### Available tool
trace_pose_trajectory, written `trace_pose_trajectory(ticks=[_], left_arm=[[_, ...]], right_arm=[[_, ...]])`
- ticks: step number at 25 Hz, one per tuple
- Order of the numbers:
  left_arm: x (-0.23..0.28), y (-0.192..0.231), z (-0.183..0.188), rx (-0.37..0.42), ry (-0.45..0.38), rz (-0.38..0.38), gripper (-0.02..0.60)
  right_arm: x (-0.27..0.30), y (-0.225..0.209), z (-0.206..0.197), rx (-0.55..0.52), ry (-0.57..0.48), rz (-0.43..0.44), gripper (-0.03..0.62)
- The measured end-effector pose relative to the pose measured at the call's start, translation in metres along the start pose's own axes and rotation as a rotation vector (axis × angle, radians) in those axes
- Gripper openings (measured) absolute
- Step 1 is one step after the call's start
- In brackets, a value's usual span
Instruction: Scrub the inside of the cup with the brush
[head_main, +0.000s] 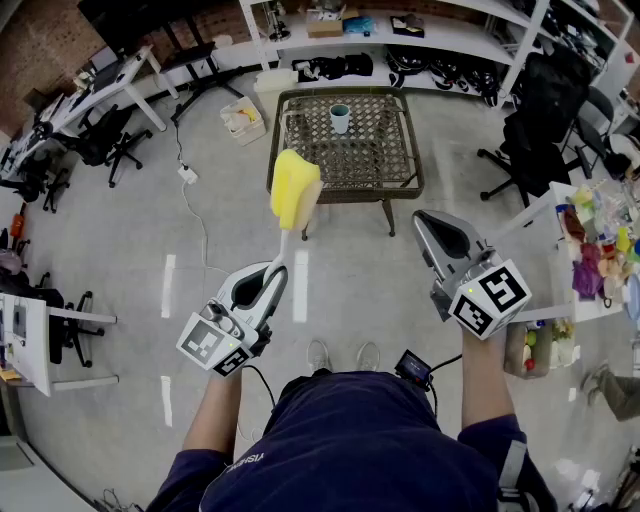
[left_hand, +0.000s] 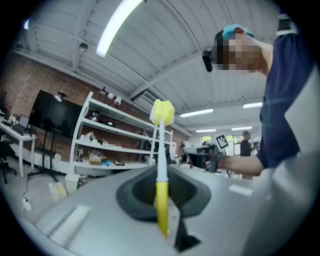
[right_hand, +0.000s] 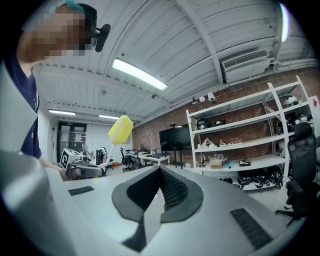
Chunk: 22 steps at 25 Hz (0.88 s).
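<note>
A brush with a yellow sponge head (head_main: 295, 188) and a white-and-yellow handle (left_hand: 161, 200) sticks out forward from my left gripper (head_main: 279, 264), which is shut on the handle. In the left gripper view the sponge head (left_hand: 162, 112) stands upright above the jaws. My right gripper (head_main: 430, 224) is held level at the right, its jaws shut with nothing between them (right_hand: 160, 186). The right gripper view shows the sponge head (right_hand: 121, 129) off to its left. The cup (head_main: 340, 118), pale with a dark rim, stands on a brown wicker table (head_main: 372, 170) some way ahead, far from both grippers.
Black office chairs (head_main: 535, 130) stand at the right and at the left (head_main: 110, 145). White shelving (head_main: 400, 35) runs along the back. A table with colourful items (head_main: 600, 250) is at the right. A cable (head_main: 195, 215) lies on the floor.
</note>
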<state>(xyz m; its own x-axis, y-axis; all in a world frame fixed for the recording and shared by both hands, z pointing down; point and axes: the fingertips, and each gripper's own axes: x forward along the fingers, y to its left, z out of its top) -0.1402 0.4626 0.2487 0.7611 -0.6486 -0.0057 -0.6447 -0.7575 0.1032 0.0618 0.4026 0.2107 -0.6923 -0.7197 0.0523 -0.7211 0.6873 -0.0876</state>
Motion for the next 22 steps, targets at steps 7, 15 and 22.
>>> trace_pose_trajectory(ticks=[7,15,22], left_arm=[[-0.003,-0.003,-0.003,0.002,0.007,-0.005,0.029],[-0.001,0.001,-0.004,0.004,0.012,-0.005,0.029],[0.025,-0.011,-0.005,0.039,0.018,0.019,0.029]], right_arm=[[-0.003,0.002,-0.003,0.001,0.000,-0.005,0.005],[-0.002,-0.002,-0.008,0.020,-0.005,-0.014,0.006],[-0.017,-0.030,-0.021,0.037,0.010,-0.002,0.006]])
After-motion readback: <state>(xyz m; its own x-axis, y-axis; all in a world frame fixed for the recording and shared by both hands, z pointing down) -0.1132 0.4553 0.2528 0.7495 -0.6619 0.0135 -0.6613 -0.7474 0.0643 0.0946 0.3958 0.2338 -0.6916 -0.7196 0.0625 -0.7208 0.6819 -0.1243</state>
